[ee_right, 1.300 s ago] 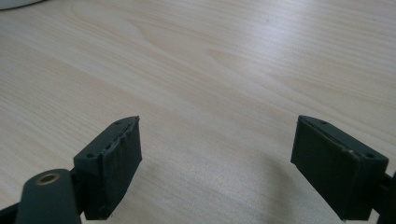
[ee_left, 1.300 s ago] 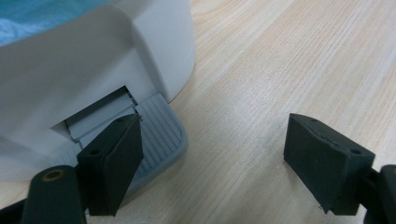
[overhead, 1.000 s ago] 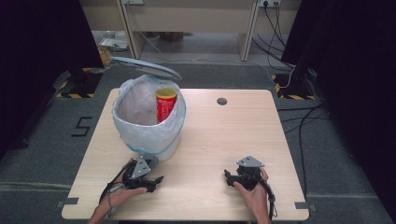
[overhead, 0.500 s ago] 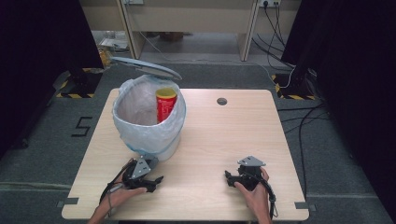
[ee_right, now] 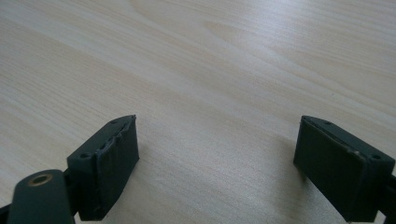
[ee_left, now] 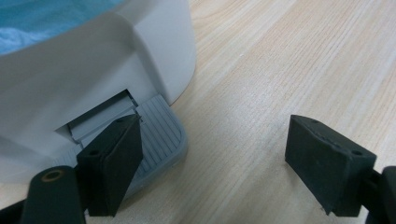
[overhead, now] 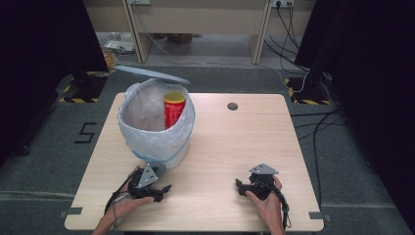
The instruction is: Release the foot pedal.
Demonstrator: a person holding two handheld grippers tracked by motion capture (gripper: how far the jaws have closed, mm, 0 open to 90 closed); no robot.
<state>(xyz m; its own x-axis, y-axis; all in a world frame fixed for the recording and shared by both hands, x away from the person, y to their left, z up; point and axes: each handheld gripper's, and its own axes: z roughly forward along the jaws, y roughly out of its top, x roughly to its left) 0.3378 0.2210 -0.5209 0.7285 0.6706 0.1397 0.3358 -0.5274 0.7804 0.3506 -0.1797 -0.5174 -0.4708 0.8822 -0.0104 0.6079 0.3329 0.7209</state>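
the pedal bin [overhead: 155, 128] stands near the table's [overhead: 235, 142] far left corner, lid [overhead: 151, 75] tipped up, its bag-lined mouth open, and a red and yellow can [overhead: 173, 108] standing upright inside against the far wall. the left gripper [overhead: 164, 188] sits at the bin's foot by the near edge, jaws spread; one black pad [ee_left: 112, 161] lies over the grey ribbed pedal [ee_left: 159, 133], which would be what props the lid. nothing is between its jaws. the right gripper [overhead: 239, 186] rests low over bare wood toward the near right corner, well apart from the bin. its jaws have just been opening, and they stand spread with only table grain between them. compared with a second ago, bin, can and both hands sit where they were. i'd say the drop is done: the can is in, the right hand is free, and easing off the pedal is what's left.
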